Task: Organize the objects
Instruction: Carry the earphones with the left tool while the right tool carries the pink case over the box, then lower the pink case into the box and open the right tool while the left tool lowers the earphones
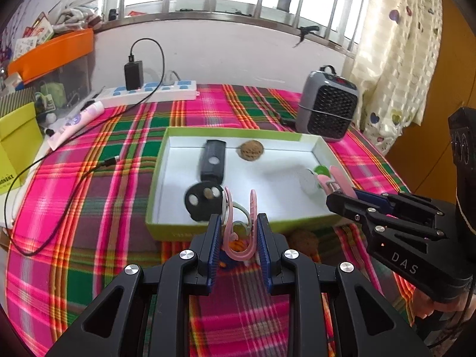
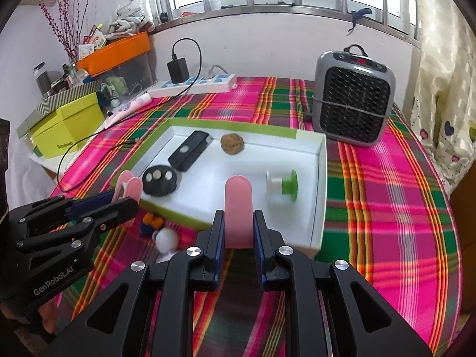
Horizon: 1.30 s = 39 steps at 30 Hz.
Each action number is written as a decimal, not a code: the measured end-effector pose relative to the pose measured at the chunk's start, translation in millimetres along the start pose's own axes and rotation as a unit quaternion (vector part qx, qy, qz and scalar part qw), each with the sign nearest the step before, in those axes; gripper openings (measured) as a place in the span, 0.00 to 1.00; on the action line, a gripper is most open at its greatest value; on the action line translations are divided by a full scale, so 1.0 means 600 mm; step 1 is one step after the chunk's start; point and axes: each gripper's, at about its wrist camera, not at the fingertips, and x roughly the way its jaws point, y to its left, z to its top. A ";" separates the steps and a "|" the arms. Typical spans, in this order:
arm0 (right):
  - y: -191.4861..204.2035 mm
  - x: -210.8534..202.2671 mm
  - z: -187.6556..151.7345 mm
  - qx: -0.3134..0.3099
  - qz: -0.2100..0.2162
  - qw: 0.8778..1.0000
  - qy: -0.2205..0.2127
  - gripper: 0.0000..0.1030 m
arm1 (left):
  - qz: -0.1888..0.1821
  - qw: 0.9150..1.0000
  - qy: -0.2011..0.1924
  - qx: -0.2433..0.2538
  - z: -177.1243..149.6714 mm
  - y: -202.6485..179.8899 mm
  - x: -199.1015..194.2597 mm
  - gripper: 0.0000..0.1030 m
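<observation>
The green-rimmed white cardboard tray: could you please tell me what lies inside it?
Inside the tray: black rectangular remote, round black disc, brown walnut, green-and-white spool. The pink clip hides some floor.

Background items around the worktop

A grey heater (image 2: 354, 101) is seen at two o'clock, a white power strip (image 2: 193, 86) with a black charger (image 2: 178, 70) at eleven, an orange bin (image 2: 114, 52) at ten.

Black grippers (image 1: 239, 226), blue jaws, silver screws

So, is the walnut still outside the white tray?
No, the walnut lies inside the white tray, near its far wall, beside the black remote.
</observation>
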 end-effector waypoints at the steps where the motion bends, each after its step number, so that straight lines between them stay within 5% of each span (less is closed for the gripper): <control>1: 0.001 0.005 0.005 -0.002 0.001 1.000 0.001 0.18 | 0.002 1.000 0.001 0.000 0.003 0.002 0.003 0.21; 21: 0.009 0.089 0.052 -0.017 0.011 0.999 0.034 0.18 | 0.017 1.000 0.023 -0.010 0.063 0.047 0.071 0.21; 39: 0.014 0.129 0.062 -0.024 0.012 0.998 0.053 0.18 | 0.010 0.999 0.030 -0.019 0.061 0.055 0.083 0.21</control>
